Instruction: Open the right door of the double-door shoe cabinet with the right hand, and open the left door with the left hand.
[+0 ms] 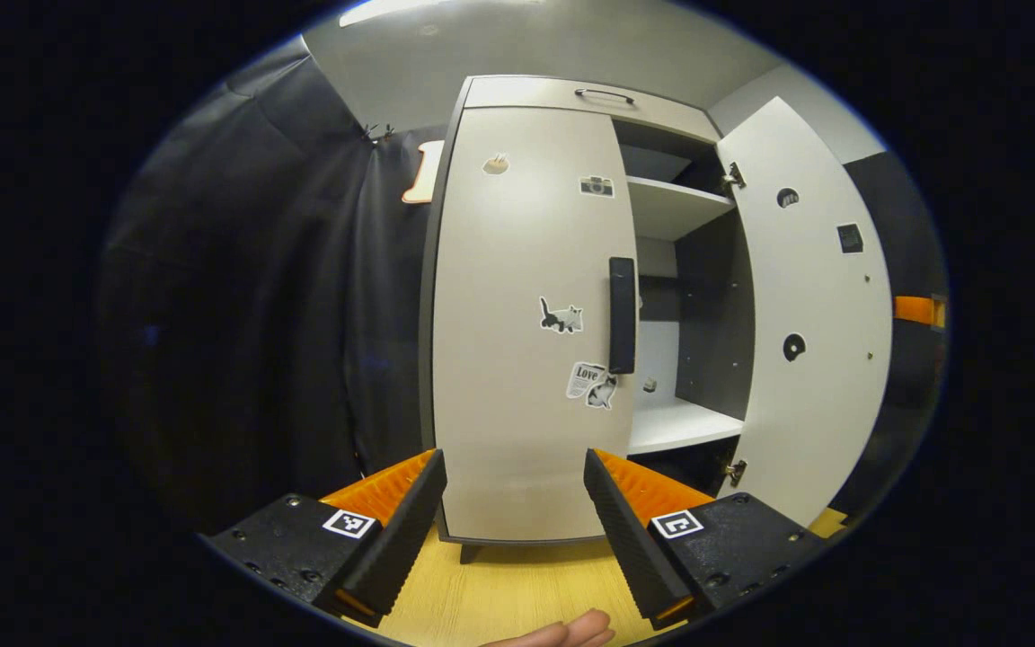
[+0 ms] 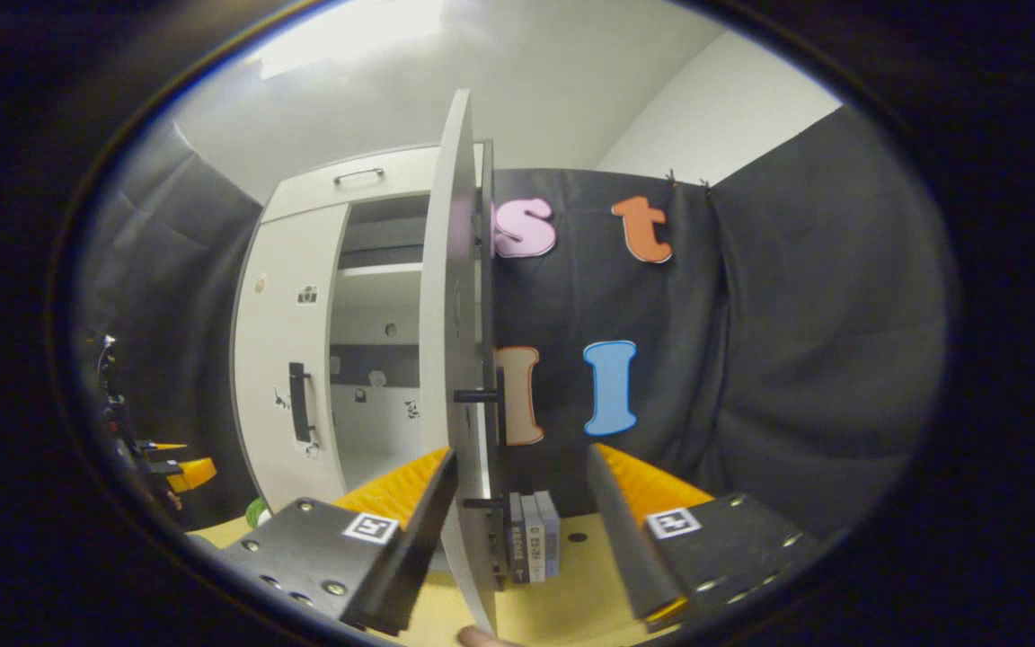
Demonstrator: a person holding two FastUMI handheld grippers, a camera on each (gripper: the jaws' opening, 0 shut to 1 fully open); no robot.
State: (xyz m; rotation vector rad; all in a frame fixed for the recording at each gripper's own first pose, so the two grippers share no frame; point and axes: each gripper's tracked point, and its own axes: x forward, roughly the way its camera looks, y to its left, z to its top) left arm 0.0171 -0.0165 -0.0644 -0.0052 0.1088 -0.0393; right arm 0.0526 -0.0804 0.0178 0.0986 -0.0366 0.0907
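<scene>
The cabinet (image 1: 571,94) has two doors: the right door (image 1: 809,314) swung wide, the left door (image 1: 522,332) closed. Both grippers, left (image 1: 515,521) and right (image 2: 522,521), are spread, gripping nothing.

Black housings on left gripper (image 1: 514,530) and right gripper (image 2: 517,530), each studded with screws and bearing square black-and-white markers.
</scene>
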